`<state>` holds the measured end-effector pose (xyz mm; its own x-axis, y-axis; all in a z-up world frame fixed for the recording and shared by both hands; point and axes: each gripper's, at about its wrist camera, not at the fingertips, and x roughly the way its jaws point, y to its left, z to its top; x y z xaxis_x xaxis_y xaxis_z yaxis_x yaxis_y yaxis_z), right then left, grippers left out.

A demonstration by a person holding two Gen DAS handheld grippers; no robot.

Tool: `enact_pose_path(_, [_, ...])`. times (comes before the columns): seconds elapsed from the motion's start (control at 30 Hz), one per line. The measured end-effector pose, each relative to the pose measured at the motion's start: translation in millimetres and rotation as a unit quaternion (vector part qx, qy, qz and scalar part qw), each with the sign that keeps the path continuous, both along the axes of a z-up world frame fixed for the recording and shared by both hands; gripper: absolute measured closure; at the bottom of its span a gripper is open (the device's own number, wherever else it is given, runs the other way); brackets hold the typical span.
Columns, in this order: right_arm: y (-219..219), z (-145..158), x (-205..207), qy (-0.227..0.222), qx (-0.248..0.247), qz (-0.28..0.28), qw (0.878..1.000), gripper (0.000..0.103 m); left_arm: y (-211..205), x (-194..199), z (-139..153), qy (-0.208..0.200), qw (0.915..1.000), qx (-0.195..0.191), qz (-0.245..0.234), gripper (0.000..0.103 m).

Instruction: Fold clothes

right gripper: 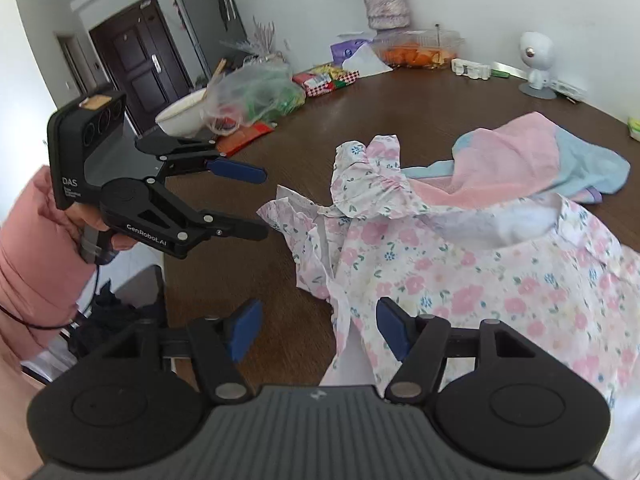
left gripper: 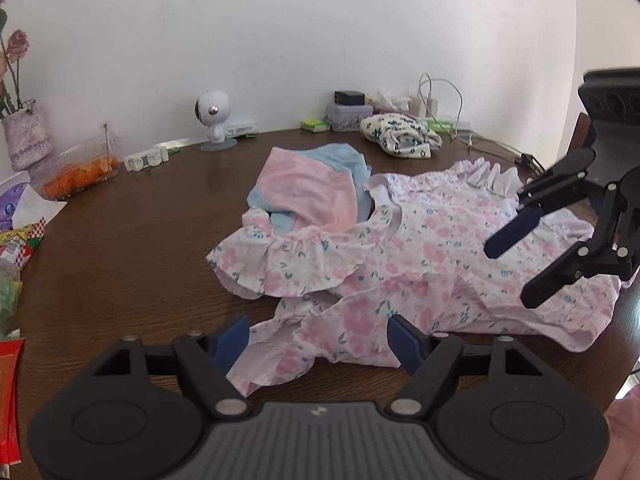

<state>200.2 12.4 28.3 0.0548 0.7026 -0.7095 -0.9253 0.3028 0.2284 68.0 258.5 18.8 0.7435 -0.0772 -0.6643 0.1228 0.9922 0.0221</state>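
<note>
A floral dress (left gripper: 420, 248) lies spread and rumpled on the dark wooden table (left gripper: 120, 248), toward its right side. Its ruffled sleeve (left gripper: 280, 260) bunches at the left edge of the cloth, and the ruffled hem (left gripper: 492, 172) reaches back toward the far right rim of the table. A pink and blue garment (left gripper: 308, 192) sits crumpled just behind the dress, touching its neckline.

The left gripper (left gripper: 318, 338) hovers at the dress's near edge, its blue-padded fingers (left gripper: 236, 336) spread wide with a loose flap of floral cloth lying between them, not pinched. The right gripper (left gripper: 516, 268) hangs above the right half of the dress, fingers parted and holding nothing; in its own view its pads (right gripper: 390, 326) flank a fold of the dress without closing on it.

Left of the dress the tabletop is bare wood for a broad stretch. Around the far rim stand a small white camera (left gripper: 214, 120), a clear box of orange food (left gripper: 80, 168), a vase (left gripper: 26, 140) and snack packets (left gripper: 16, 244). Behind the dress sit another folded flowered cloth (left gripper: 400, 136), a tin (left gripper: 348, 116) and charger cables (left gripper: 440, 96) against the white wall.
</note>
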Motion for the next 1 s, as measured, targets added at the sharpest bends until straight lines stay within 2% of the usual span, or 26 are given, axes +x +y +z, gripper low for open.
enact_pose_path(0.07, [20, -1, 4, -0.009, -0.007, -0.003, 1.0, 0.038, 3, 0, -9, 0.007, 0.9999, 0.008, -0.009, 0.032])
enact_pose_path(0.1, [29, 2, 7, -0.017, -0.006, -0.009, 1.0, 0.038, 5, 0, -13, 0.01, 0.9998, 0.012, -0.013, 0.037])
enact_pose_path(0.17, [47, 9, 17, -0.043, 0.0, -0.027, 0.999, 0.039, 5, 0, -17, 0.01, 0.9996, 0.015, -0.024, 0.039])
enact_pose_path(0.23, [70, 13, 27, -0.072, -0.005, -0.041, 0.997, 0.039, 2, 0, -21, 0.012, 0.9988, 0.021, -0.043, 0.05])
enact_pose_path(0.3, [98, 9, 39, -0.076, -0.022, -0.043, 0.996, 0.039, -3, 3, -24, 0.014, 0.9975, 0.033, -0.062, 0.067])
enact_pose_path(0.33, [109, 4, 41, -0.081, -0.034, -0.04, 0.995, 0.039, -5, 4, -25, 0.014, 0.9968, 0.037, -0.069, 0.071])
enact_pose_path(0.37, [120, -3, 41, -0.086, -0.047, -0.034, 0.995, 0.039, -7, 4, -26, 0.014, 0.9961, 0.039, -0.077, 0.081])
enact_pose_path(0.4, [130, -10, 40, -0.092, -0.061, -0.028, 0.993, 0.04, -9, 5, -27, 0.014, 0.9954, 0.042, -0.085, 0.096])
enact_pose_path(0.43, [137, -16, 38, -0.101, -0.072, -0.022, 0.992, 0.04, -11, 2, -27, 0.011, 0.9944, 0.048, -0.093, 0.101])
enact_pose_path(0.5, [143, -27, 34, -0.117, -0.09, -0.009, 0.989, 0.044, -15, -4, -28, 0.004, 0.9921, 0.061, -0.11, 0.101])
enact_pose_path(0.53, [145, -32, 32, -0.124, -0.1, -0.005, 0.987, 0.057, -17, -7, -28, 0.0, 0.9907, 0.067, -0.119, 0.102])
enact_pose_path(0.57, [148, -37, 31, -0.132, -0.109, -0.002, 0.985, 0.08, -20, -10, -28, -0.003, 0.9892, 0.073, -0.127, 0.102])
enact_pose_path(0.63, [150, -36, 35, -0.135, -0.11, -0.014, 0.985, 0.097, -20, -15, -25, -0.009, 0.9877, 0.082, -0.133, 0.103])
enact_pose_path(0.67, [150, -32, 40, -0.13, -0.102, -0.023, 0.986, 0.098, -20, -18, -23, -0.012, 0.9868, 0.088, -0.135, 0.103])
enact_pose_path(0.8, [141, -1, 71, -0.094, -0.043, -0.07, 0.992, 0.098, -26, -47, -8, -0.016, 0.9812, 0.112, -0.156, 0.103])
enact_pose_path(0.87, [134, 10, 92, -0.056, -0.011, -0.099, 0.993, 0.097, -32, -65, -5, -0.013, 0.9773, 0.122, -0.173, 0.103])
enact_pose_path(0.9, [130, 9, 105, -0.02, 0.005, -0.116, 0.993, 0.095, -34, -72, -6, -0.01, 0.9771, 0.12, -0.175, 0.102])
enact_pose_path(0.93, [125, 7, 120, 0.023, 0.02, -0.134, 0.991, 0.087, -36, -78, -7, -0.006, 0.9772, 0.118, -0.177, 0.1])
enact_pose_path(0.97, [121, 2, 133, 0.062, 0.031, -0.152, 0.986, 0.068, -39, -83, -10, -0.001, 0.9779, 0.115, -0.175, 0.097])
enact_pose_path(1.0, [118, -5, 139, 0.081, 0.035, -0.164, 0.983, 0.061, -38, -86, -11, -0.003, 0.9795, 0.111, -0.168, 0.095])
